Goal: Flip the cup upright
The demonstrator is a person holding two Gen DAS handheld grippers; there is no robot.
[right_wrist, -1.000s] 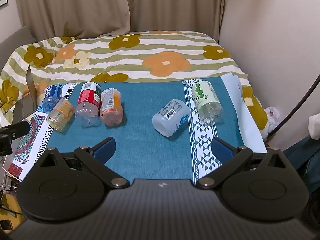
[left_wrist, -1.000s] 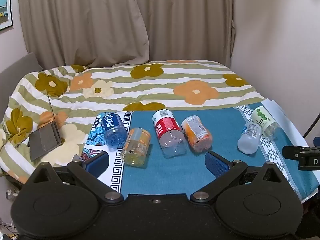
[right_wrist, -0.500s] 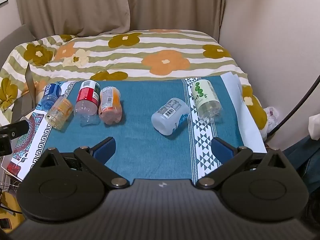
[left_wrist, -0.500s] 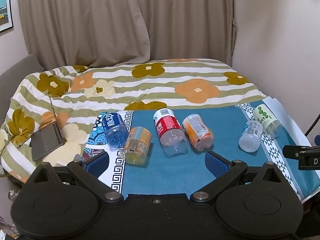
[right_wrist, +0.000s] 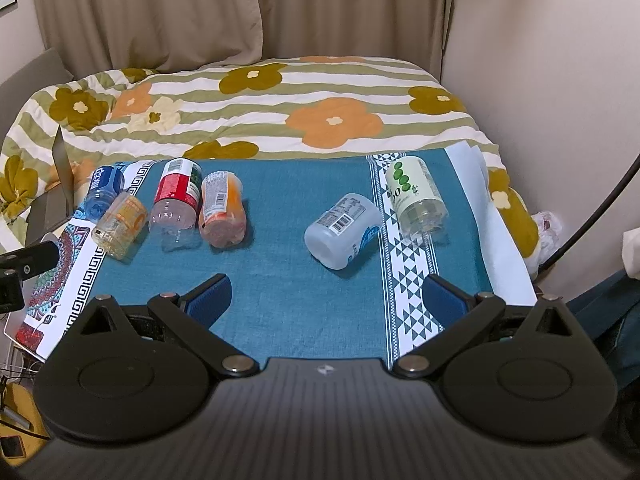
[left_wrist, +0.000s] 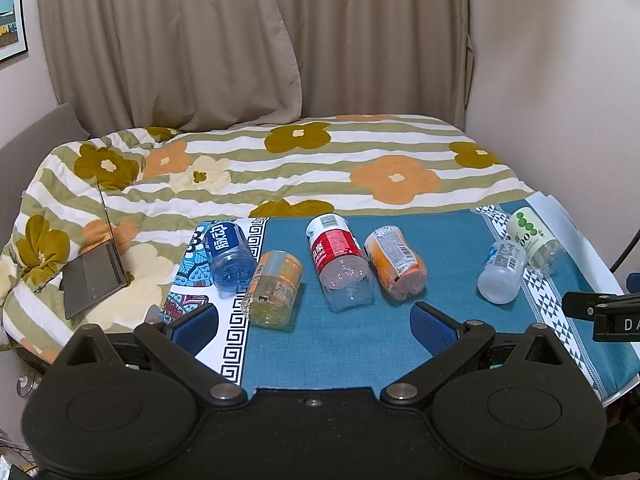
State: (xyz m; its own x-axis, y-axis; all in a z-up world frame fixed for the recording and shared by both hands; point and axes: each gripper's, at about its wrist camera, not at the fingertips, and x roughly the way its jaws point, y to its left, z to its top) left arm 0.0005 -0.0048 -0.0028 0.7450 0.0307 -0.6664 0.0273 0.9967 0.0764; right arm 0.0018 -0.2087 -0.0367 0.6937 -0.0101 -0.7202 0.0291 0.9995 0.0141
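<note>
Cups, six of them, cut from plastic bottles, lie on their sides on a table under a teal cloth [right_wrist: 280,292], none upright yet. Four form a cluster near the far left corner: a blue cup [left_wrist: 229,256], a yellow cup [left_wrist: 273,289], a red cup [left_wrist: 340,261] and an orange cup [left_wrist: 395,260]. Two lie toward the far right edge: a white cup [right_wrist: 343,230] and a green-dotted cup [right_wrist: 416,196].

Each cup's long axis runs roughly front to back, with what looks like the closed base toward the grippers, though I cannot be sure. The white cup is slanted, its far end angling right.

The left gripper [left_wrist: 314,320] hovers over the near edge, jaws spread wide and empty; the yellow cup and red cup lie just ahead of it. The right gripper [right_wrist: 327,296] also hovers wide open and empty, with the white cup straight ahead between its fingers and the green-dotted cup ahead to the right.

Open cloth fills the near half of the table and the gap between the two groups. The clustered cups touch or nearly touch, leaving little finger room. A flowered bedspread [left_wrist: 320,160] lies beyond the far edge.
</note>
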